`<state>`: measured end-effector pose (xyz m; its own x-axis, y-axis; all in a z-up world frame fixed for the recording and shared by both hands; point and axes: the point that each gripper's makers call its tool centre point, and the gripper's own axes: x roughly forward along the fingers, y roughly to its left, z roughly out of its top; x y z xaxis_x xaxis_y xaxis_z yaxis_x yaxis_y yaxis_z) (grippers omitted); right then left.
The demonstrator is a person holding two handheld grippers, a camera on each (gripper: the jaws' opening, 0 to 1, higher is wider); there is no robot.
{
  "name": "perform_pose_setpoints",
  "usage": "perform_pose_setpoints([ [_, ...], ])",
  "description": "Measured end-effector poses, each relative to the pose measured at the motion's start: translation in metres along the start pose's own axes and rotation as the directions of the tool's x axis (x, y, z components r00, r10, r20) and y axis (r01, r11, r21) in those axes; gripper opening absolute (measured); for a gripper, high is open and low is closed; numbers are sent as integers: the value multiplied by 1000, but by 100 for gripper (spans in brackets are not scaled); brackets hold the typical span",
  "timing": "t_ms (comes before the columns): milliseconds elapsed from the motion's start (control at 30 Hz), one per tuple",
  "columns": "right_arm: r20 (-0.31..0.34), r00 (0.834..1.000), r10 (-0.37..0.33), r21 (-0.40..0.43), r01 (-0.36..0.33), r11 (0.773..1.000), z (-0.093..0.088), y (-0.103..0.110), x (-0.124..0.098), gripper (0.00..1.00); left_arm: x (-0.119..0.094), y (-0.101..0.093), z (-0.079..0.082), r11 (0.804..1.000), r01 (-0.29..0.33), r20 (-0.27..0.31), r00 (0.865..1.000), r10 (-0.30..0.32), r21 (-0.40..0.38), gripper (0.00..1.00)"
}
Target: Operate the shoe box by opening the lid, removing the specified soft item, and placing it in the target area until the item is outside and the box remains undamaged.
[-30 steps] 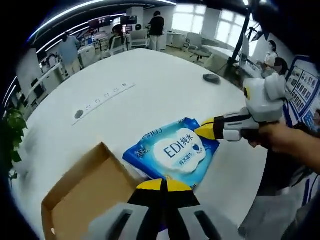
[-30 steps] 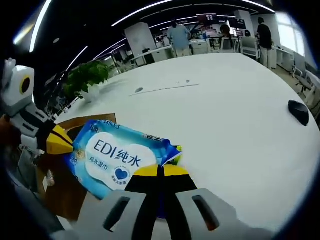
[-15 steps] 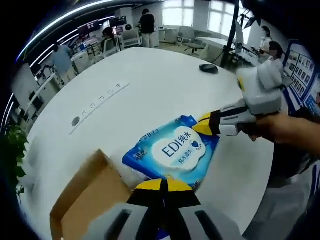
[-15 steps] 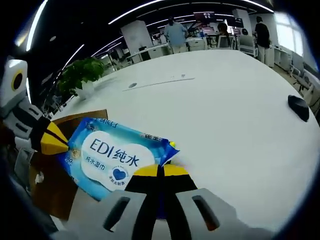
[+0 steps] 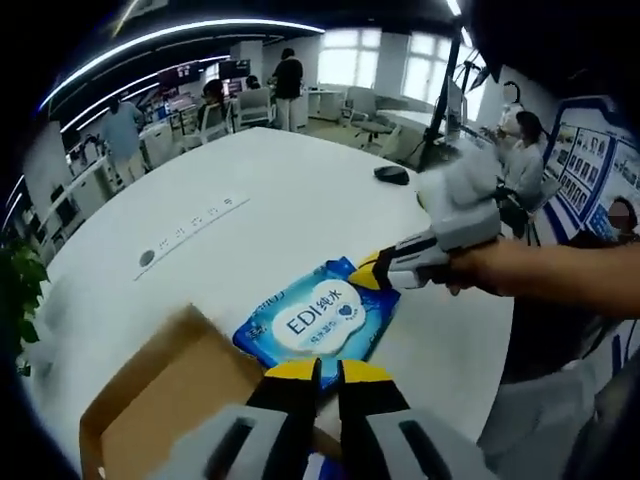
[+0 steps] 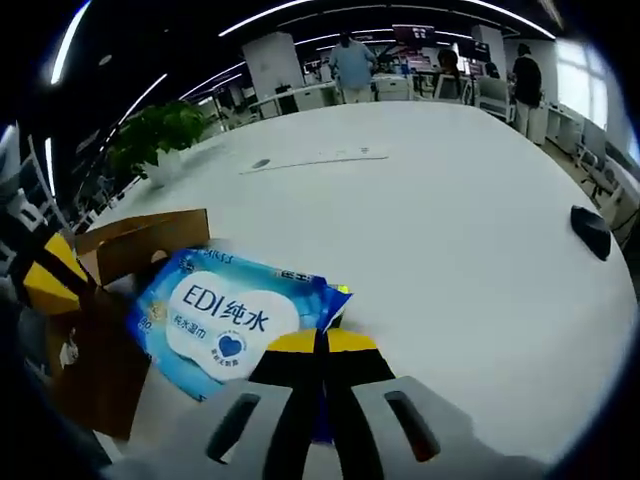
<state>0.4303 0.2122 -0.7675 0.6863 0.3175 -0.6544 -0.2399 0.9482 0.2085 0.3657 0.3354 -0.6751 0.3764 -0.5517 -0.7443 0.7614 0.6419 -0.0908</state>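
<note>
Centre frame, left gripper view: wet-wipes pack (image 5: pixel 318 321) out of shoe box (image 5: pixel 170 400). Right gripper (image 6: pixel 322 343) fingers pinch pack corner; left gripper (image 5: pixel 327 367) fingers slightly parted. Lower flat onto tabletop (image 6: pixel 450 230), clear of box.

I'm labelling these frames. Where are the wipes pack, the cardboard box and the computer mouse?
wipes pack (image 6: pixel 225 320): right gripper view, on its white label.
cardboard box (image 5: pixel 170 395): left gripper view, on the brown inner flap.
computer mouse (image 6: pixel 591 230): right gripper view, on its dark top.
</note>
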Motion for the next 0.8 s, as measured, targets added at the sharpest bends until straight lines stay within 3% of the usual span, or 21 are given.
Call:
perform_pose_setpoints([
  [233,21,1000,-14,8,13,1000,4,-1,-4,2,-12,0,-8,1000,-5,24,1000,6,-23,12],
  [433,54,999,-5,12,5,1000,10,0,-13,11,-22,3,-13,999,-23,40,999,24,-25,18],
  [800,40,999,6,-138,-1,990,9,12,-34,20,-44,13,-22,996,-35,88,995,42,-82,22],
])
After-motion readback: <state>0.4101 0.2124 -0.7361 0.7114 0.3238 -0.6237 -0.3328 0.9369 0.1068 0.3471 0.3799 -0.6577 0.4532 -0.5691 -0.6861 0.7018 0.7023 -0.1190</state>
